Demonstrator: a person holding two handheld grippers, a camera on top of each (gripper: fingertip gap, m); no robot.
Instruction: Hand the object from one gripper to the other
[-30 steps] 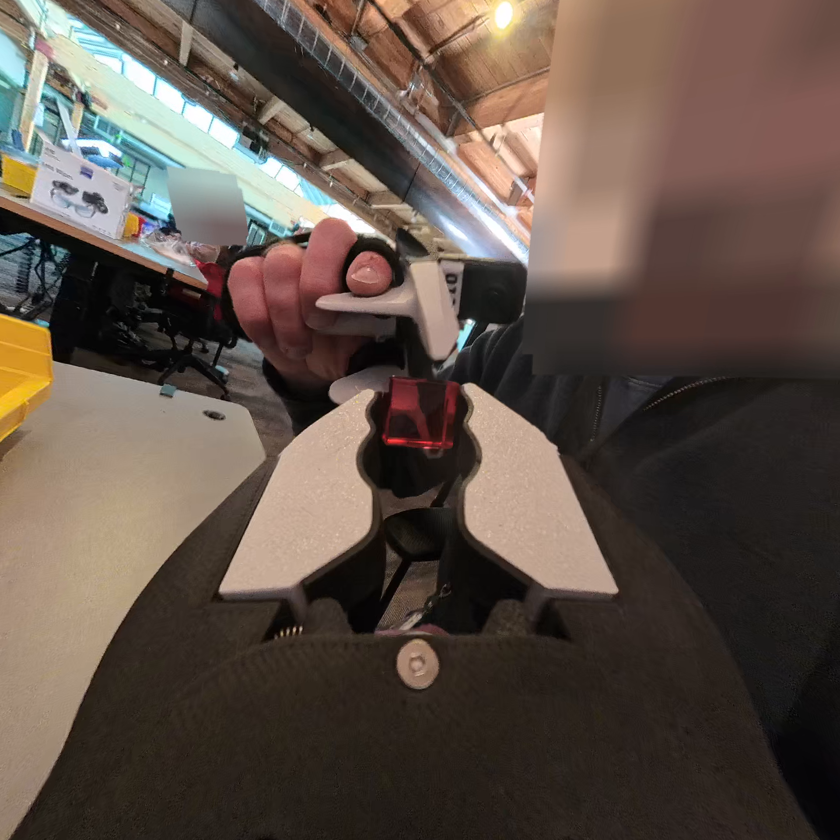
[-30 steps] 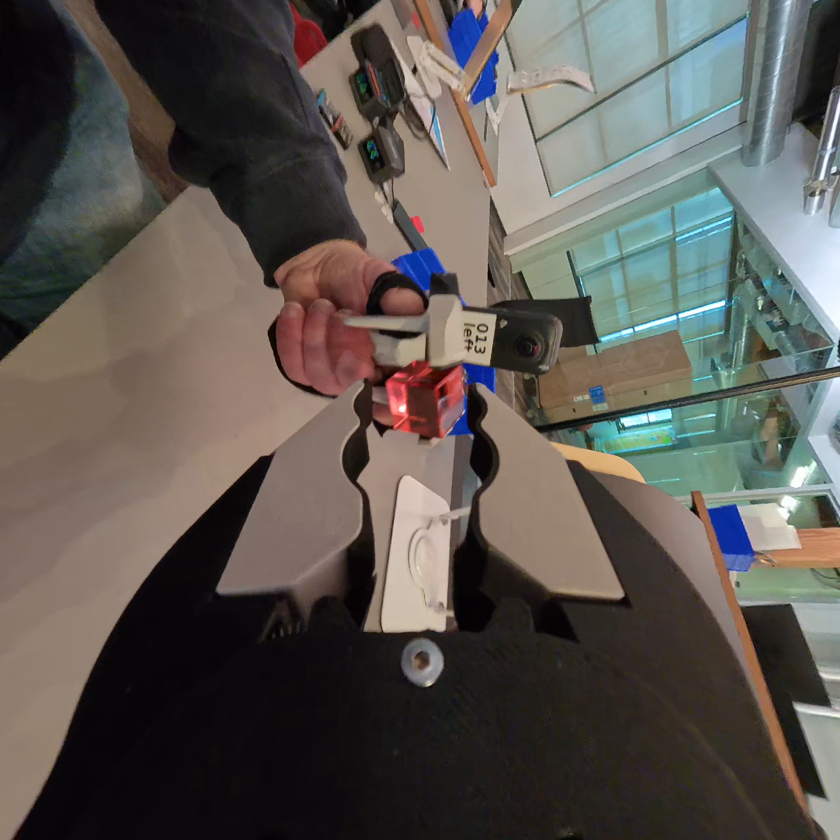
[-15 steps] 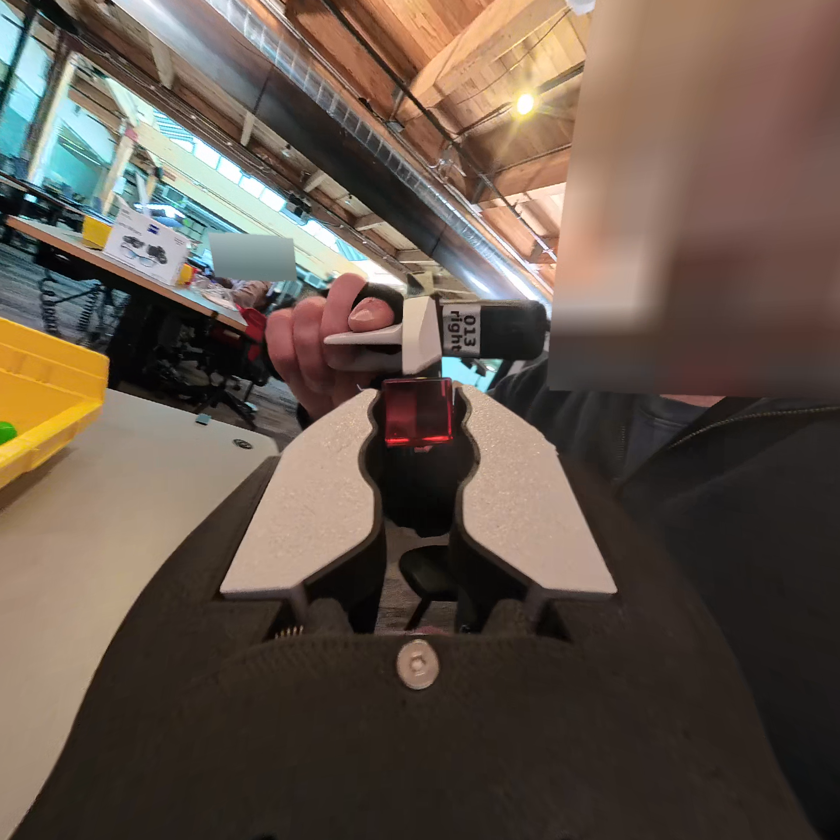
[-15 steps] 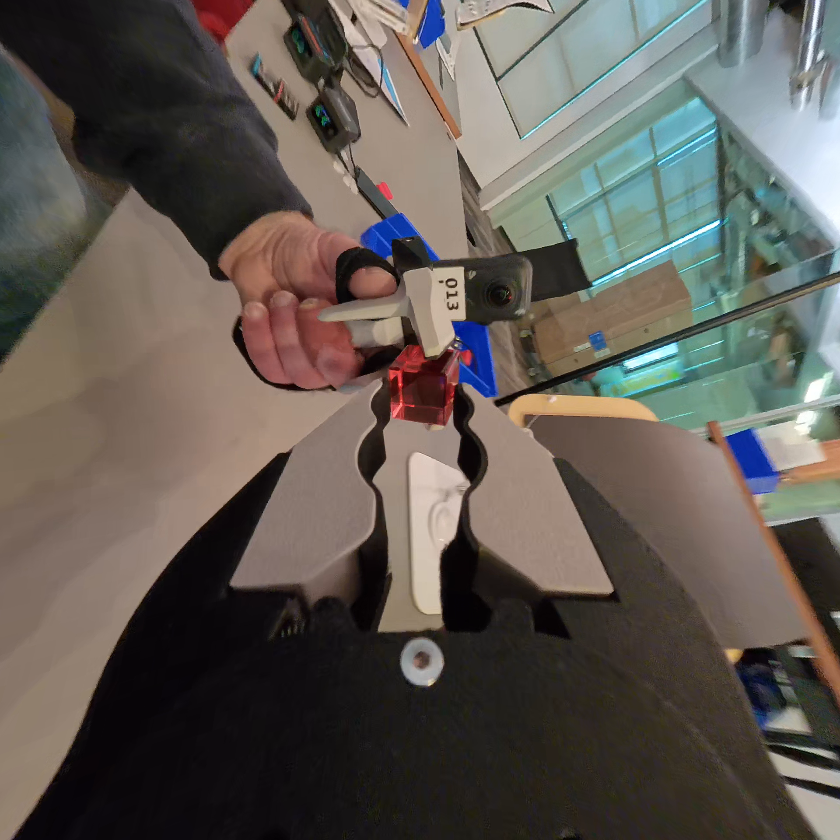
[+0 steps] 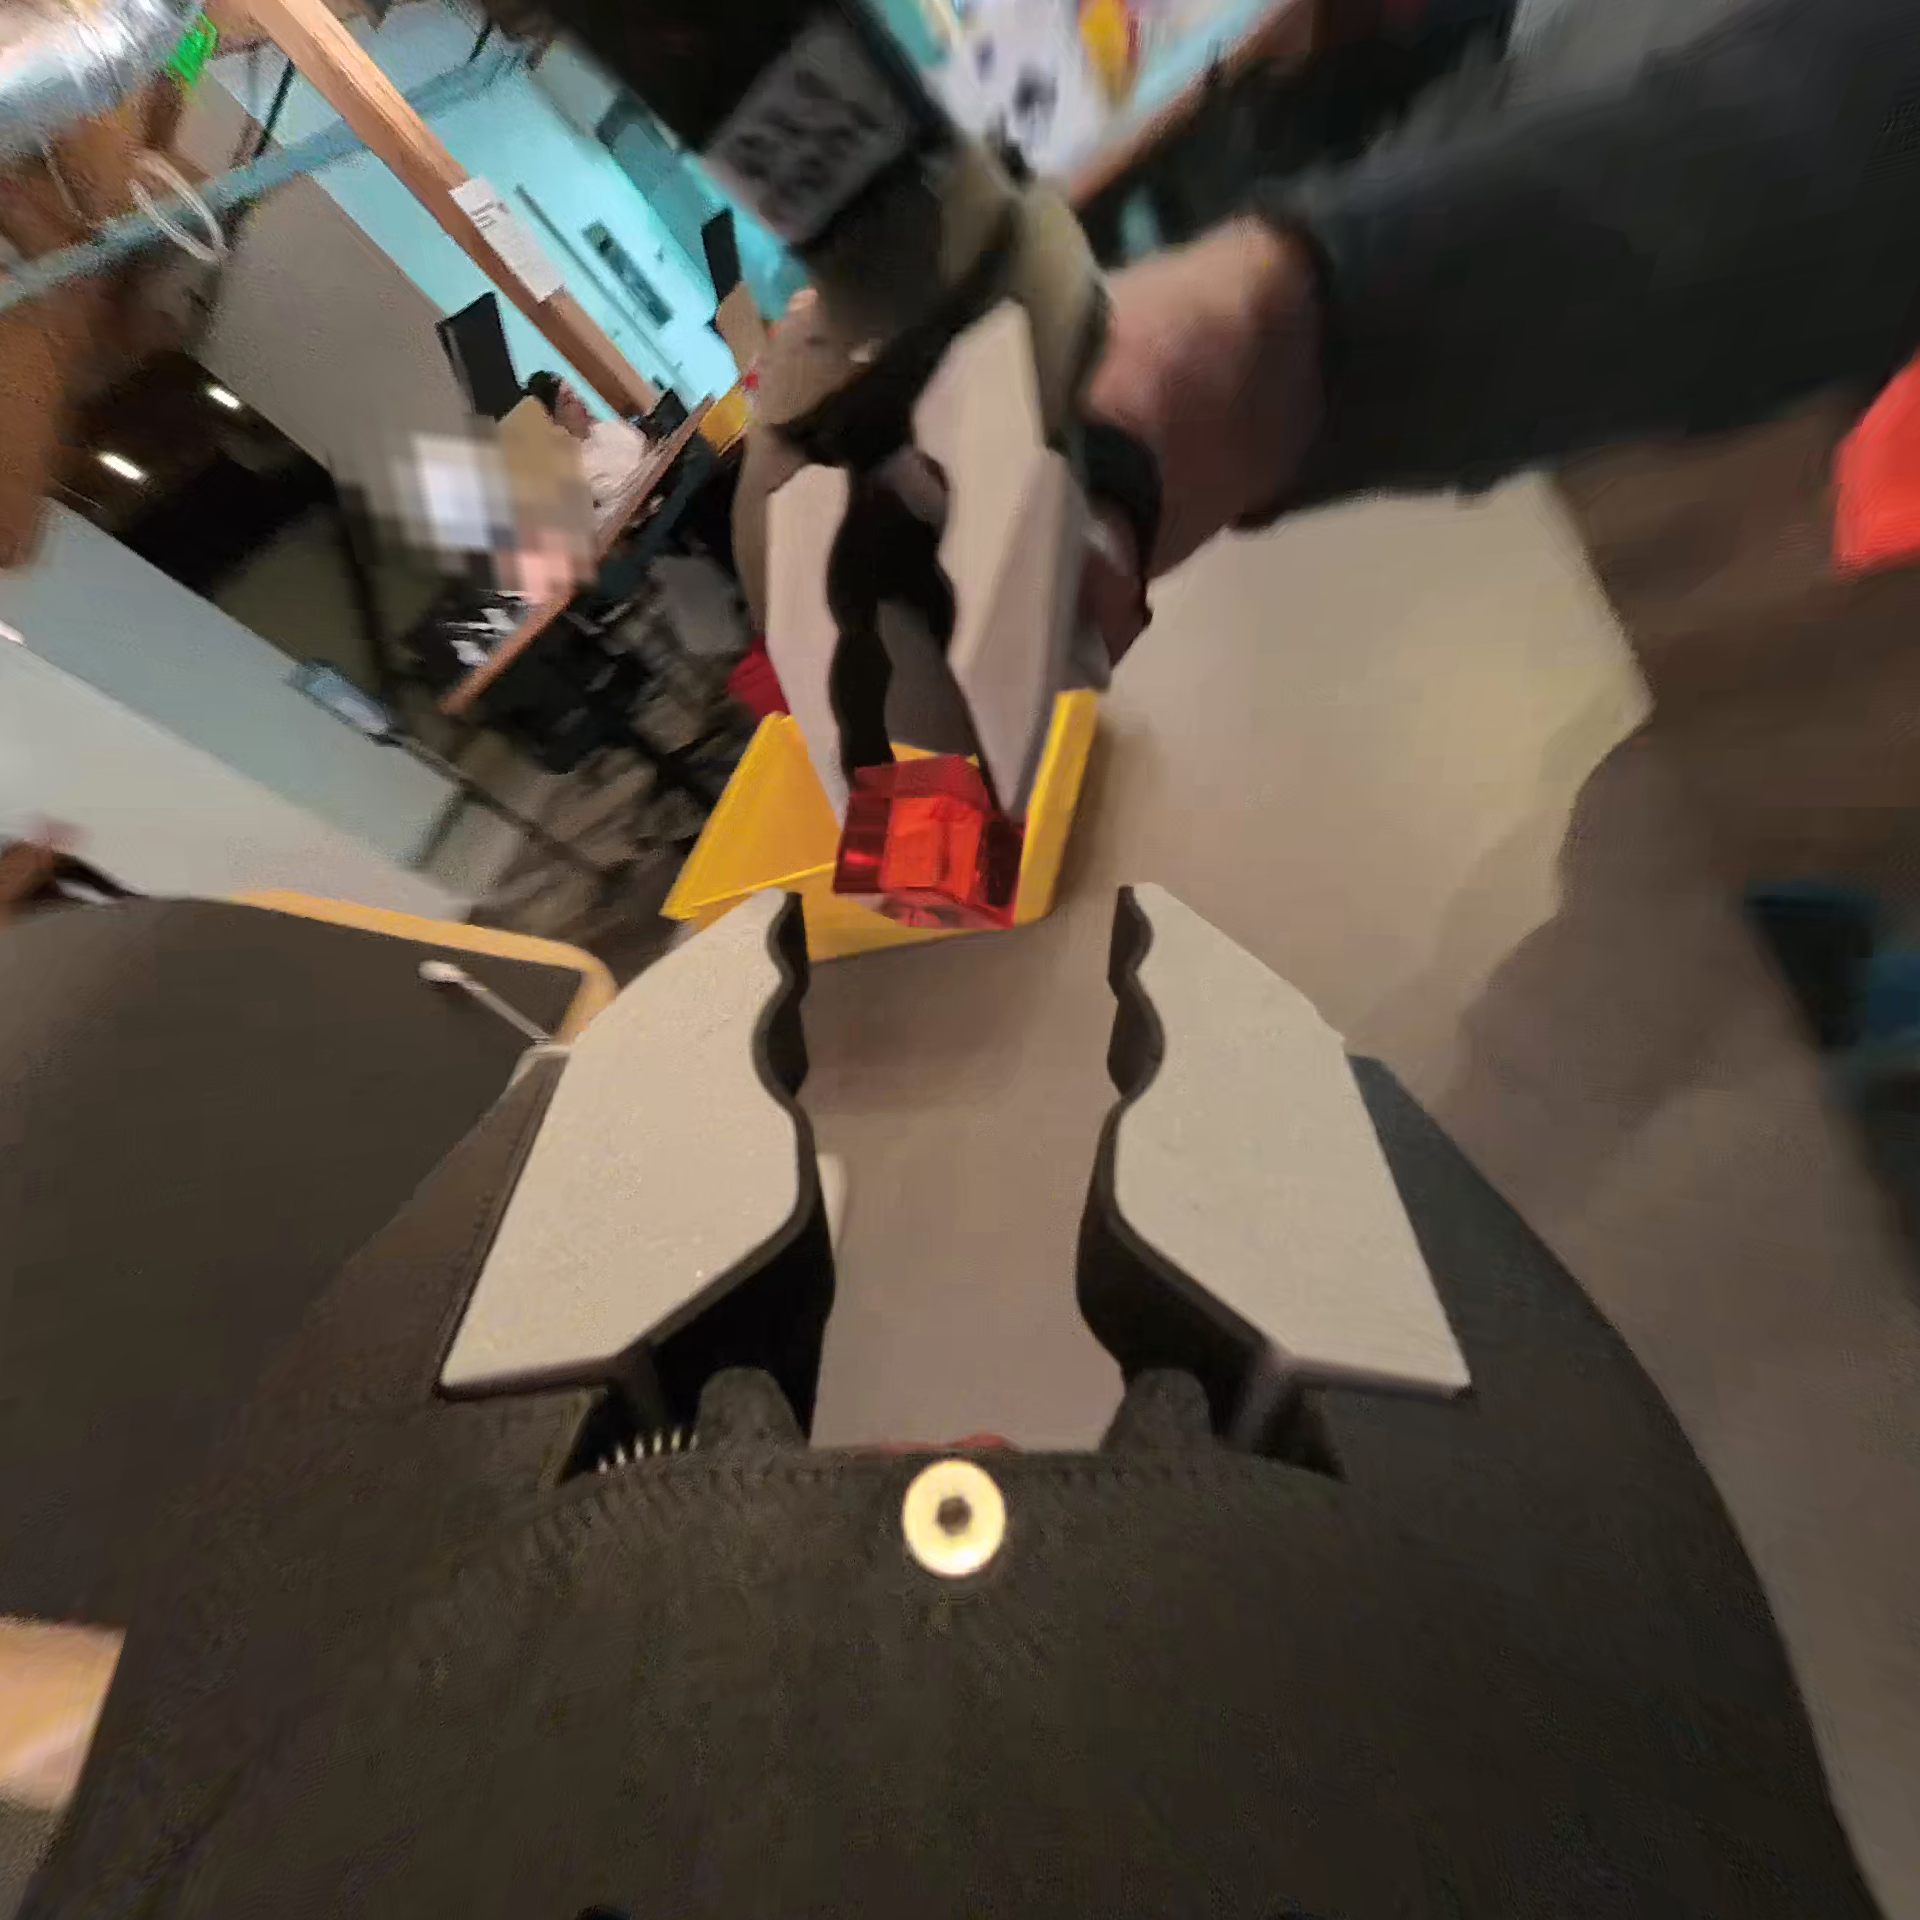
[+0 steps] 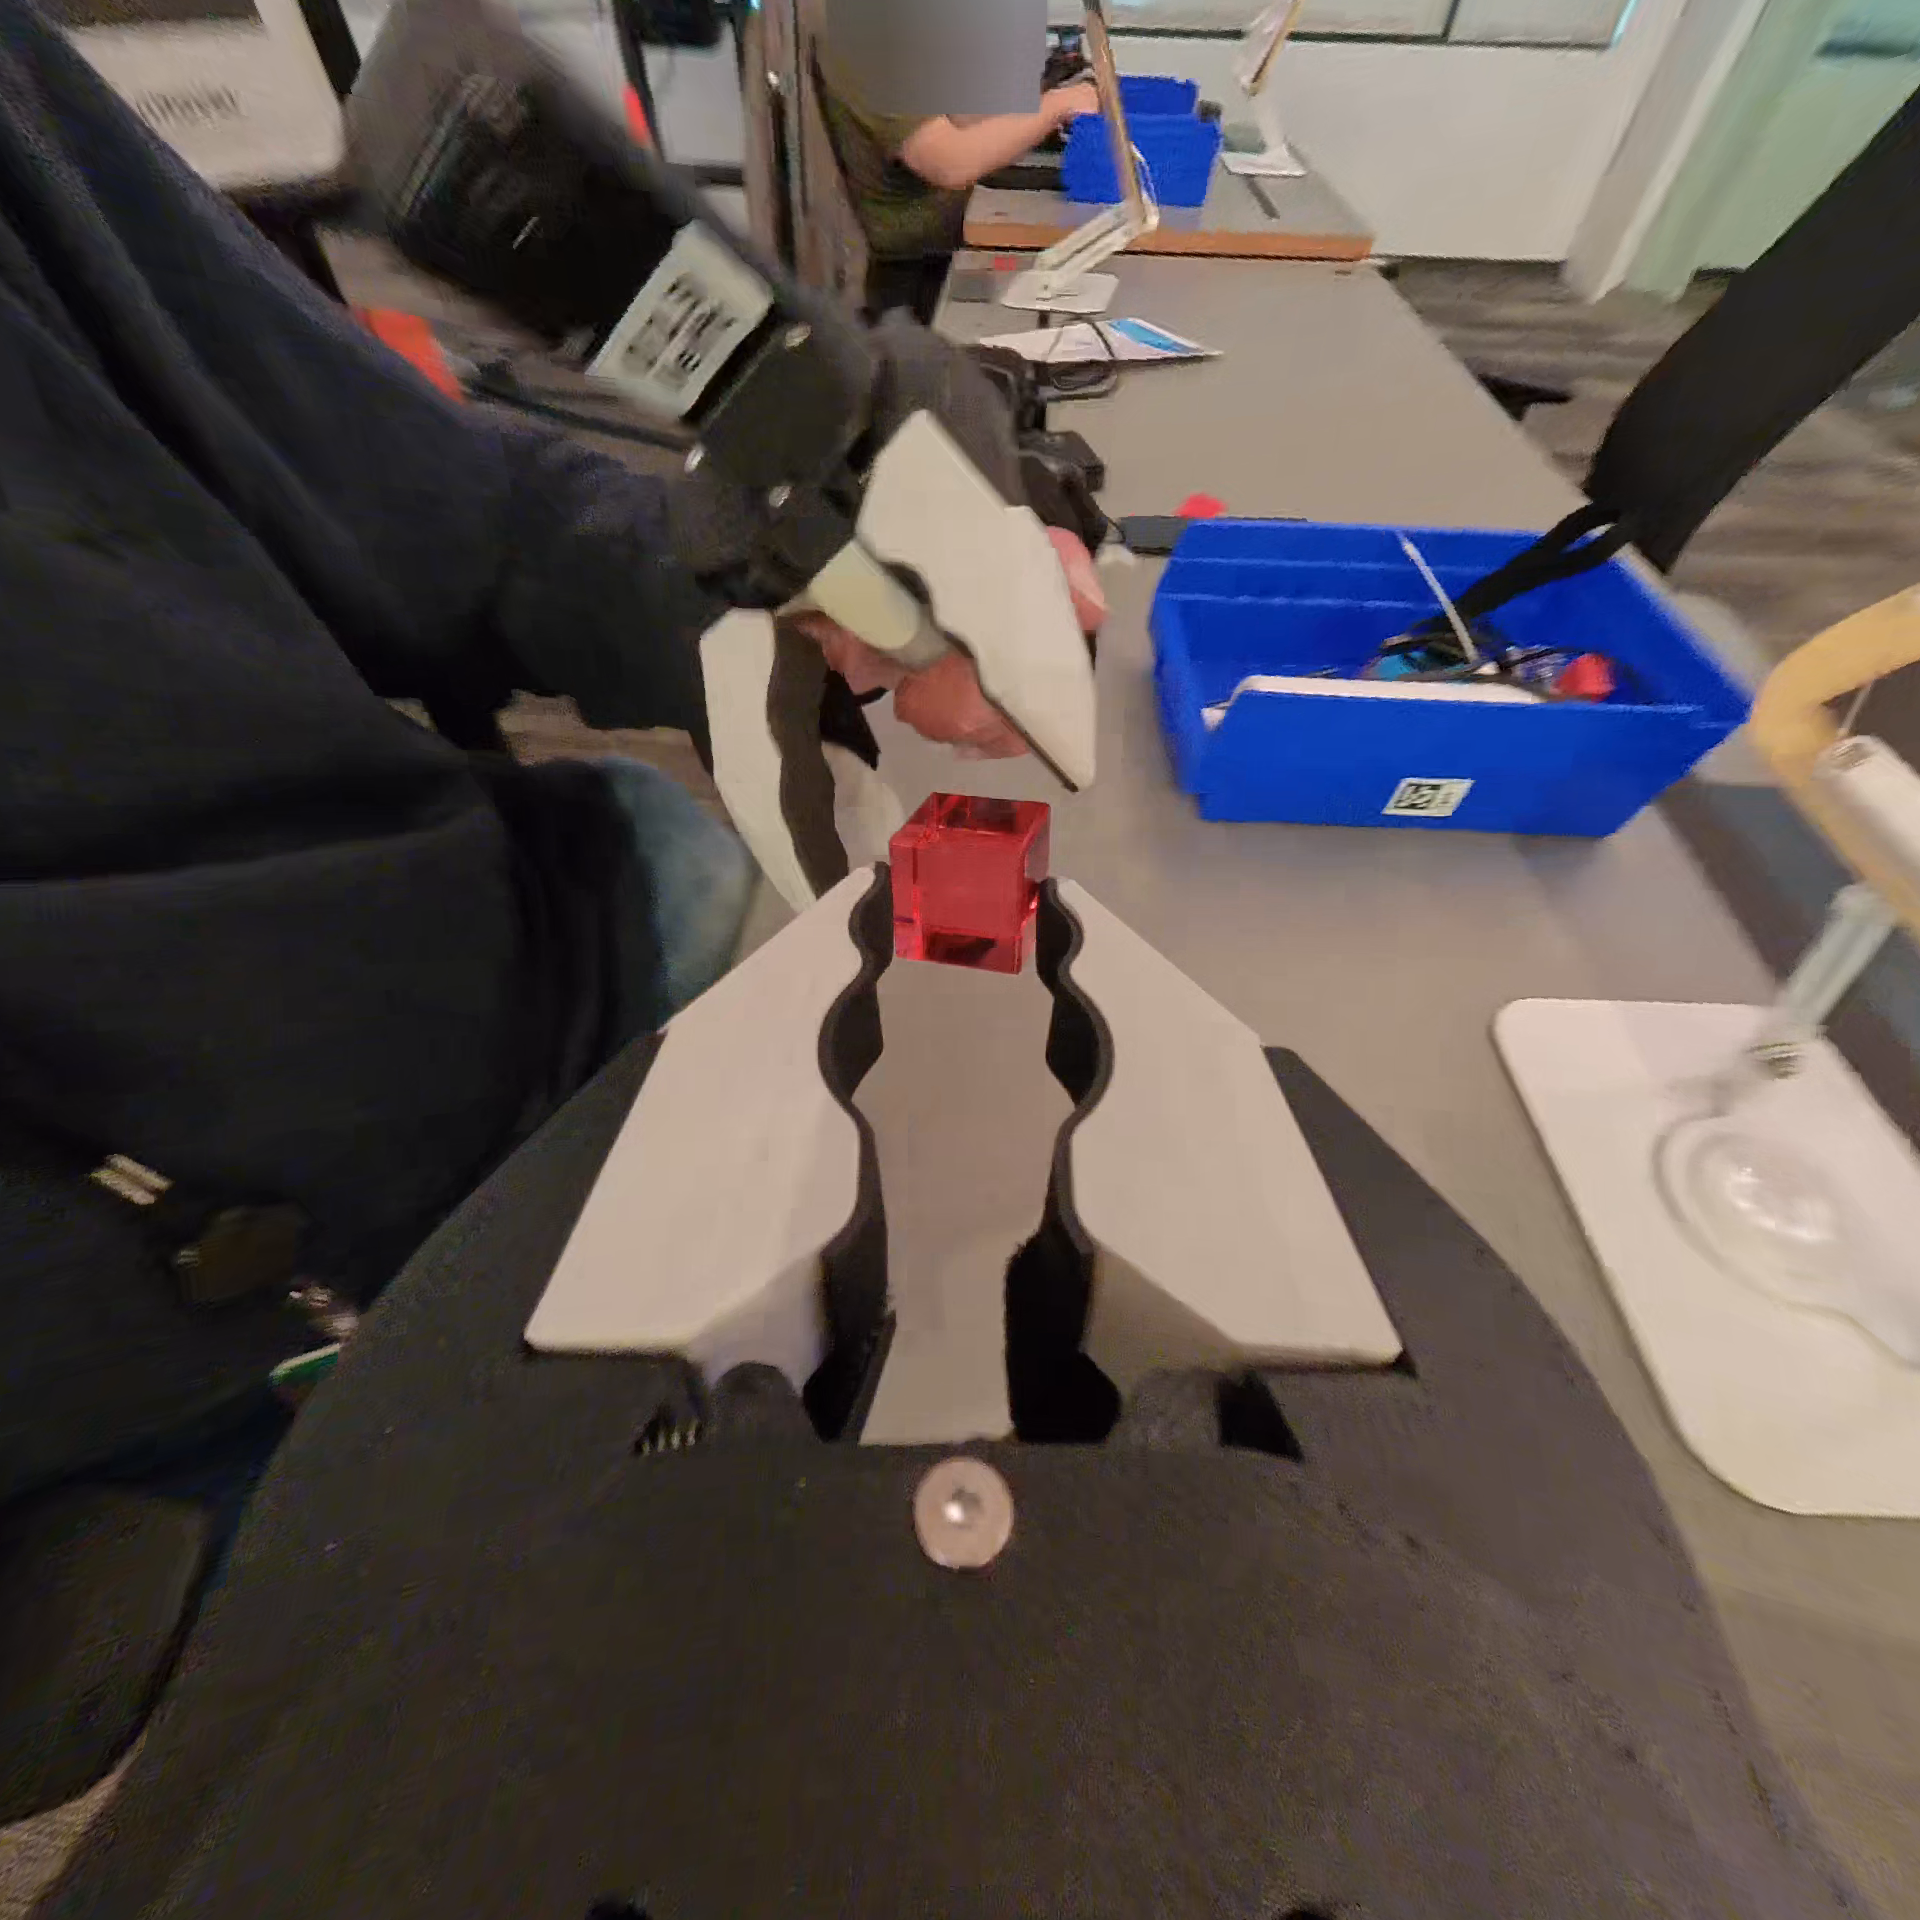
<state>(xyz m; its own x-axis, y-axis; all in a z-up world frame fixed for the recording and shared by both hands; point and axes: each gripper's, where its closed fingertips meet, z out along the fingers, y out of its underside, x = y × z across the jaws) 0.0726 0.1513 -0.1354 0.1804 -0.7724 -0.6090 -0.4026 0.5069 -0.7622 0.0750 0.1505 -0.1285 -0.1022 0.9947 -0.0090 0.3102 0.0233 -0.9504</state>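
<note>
Now your right hand-held gripper pinches the translucent red plastic cube between the very tips of its two pale grey fingers, a flat side of the cube pressed against each tip. Most of the cube stands out ahead of the tips, in the air above the grey desk.

Your left hand-held gripper is spread wide, with nothing between its fingers. From its own camera, the cube hangs just ahead of its fingertips and apart from them, clamped in the right hand-held gripper, which comes down from above. From the right camera, the left hand-held gripper sits just beyond and above the cube, one of its tips close over the cube's upper far corner; whether it touches is hard to tell.

Beyond the cube in the left view, a yellow plastic bin rests on the desk. To the right of your right hand-held gripper, a blue plastic bin holding cables and small parts sits on the desk, and nearer, a white flat lamp base.
</note>
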